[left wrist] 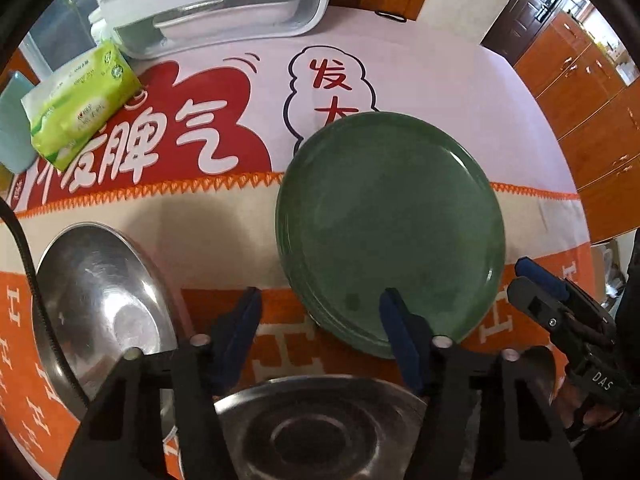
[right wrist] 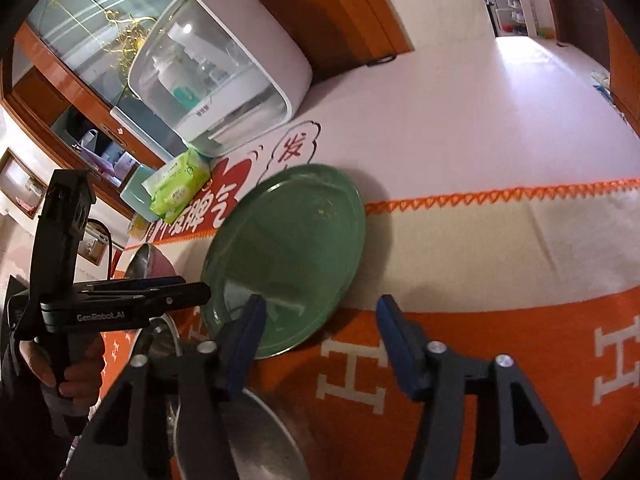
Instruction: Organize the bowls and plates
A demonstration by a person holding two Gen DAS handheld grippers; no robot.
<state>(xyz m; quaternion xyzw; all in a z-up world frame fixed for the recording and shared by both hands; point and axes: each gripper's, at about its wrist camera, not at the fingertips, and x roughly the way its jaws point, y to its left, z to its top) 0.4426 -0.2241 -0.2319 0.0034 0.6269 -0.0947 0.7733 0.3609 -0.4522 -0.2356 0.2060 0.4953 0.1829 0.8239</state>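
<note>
Bright, soft shadows, fisheye-bent edges with dark corners.

the plates (left wrist: 390, 228) lay stacked on the table cloth (left wrist: 224, 236), with one steel bowl (left wrist: 108, 300) to their left and a second steel bowl (left wrist: 320, 428) in front of them, nearest the camera in the left wrist view. behind the left bowl, a tissue pack (left wrist: 80, 108) lay beside a cup (left wrist: 14, 120) at the far left edge. the cabinet-like appliance (left wrist: 224, 4) stood farther back on the table, behind the tissue pack.
</note>
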